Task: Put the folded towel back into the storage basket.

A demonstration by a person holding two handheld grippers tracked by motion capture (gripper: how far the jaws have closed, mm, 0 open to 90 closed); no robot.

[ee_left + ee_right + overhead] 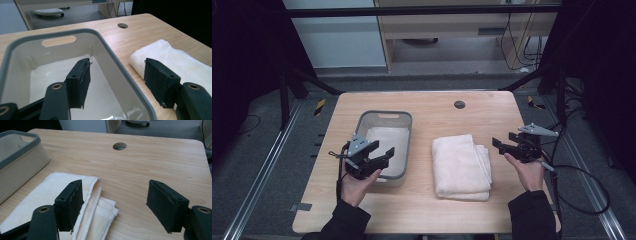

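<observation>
We hold both tools above the pale wooden table with nothing gripped. Our left gripper hangs over the near end of the grey-rimmed translucent plastic bin, jaws spread wide and empty; in the left gripper view one jaw sits over the bin's bare floor and the other over its right-hand rim. Our right gripper hovers just to the right of the folded cream terry towel, jaws equally wide and holding nothing. From the right gripper view the towel lies under and ahead of the left jaw, its layered hemmed edges nearest us, while the right jaw stands over bare wood.

We judge this to be the approach step: the towel rests on the table between the two grippers, beside the bin and apart from it, not yet picked up. The next move likely calls for lowering the right gripper onto the towel's near edge, closing over all the layers, then carrying it left into the bin.

We can read no brand, label or writing anywhere.
</observation>
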